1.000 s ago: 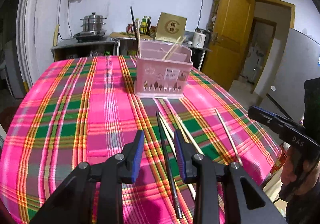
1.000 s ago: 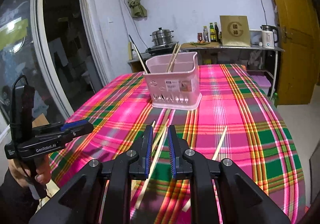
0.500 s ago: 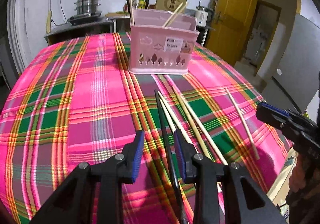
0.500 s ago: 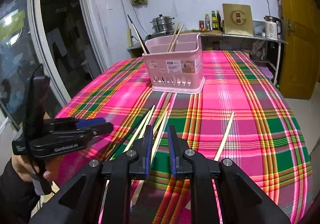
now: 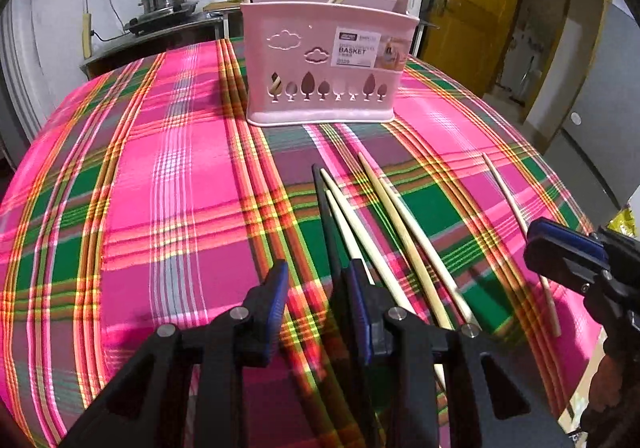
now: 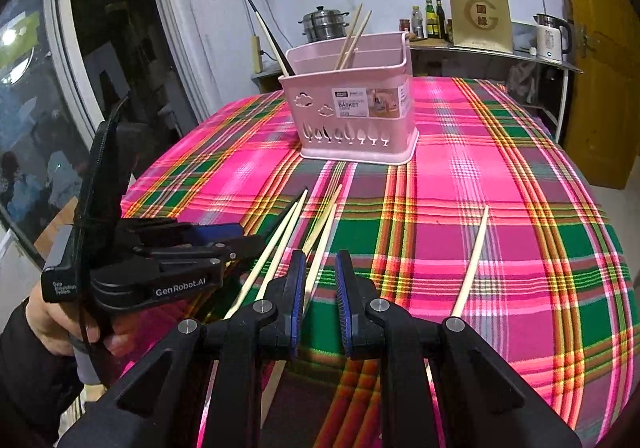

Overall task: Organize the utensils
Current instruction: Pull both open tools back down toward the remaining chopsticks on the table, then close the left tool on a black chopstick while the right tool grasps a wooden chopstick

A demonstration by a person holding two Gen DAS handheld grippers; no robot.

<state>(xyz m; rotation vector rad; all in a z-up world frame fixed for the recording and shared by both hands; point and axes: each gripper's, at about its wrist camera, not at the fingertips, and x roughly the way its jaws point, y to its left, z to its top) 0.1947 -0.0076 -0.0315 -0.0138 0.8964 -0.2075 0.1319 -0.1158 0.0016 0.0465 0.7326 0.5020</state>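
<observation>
**Two grippers low over loose chopsticks**

While the pink basket point(image 5: 326, 60) stands upper centre with a few chopsticks already upright in it, more lie loose on the plaid tablecloth point(image 5: 160, 188) at mid-frame. The left gripper point(image 5: 320, 288) has its jaws open, hanging low, with the black chopstick point(image 5: 322, 200) running under its right finger. The right gripper point(image 6: 320, 276), jaws also apart and empty, hovers by the pale chopsticks point(image 6: 316, 236).

To grip well, I judge the left jaws should shift right until they straddle one stick alone, then close near its middle.

A single chopstick point(image 6: 472, 260) lies apart at right, near the table's edge. The cloth at left gives open room.
</observation>
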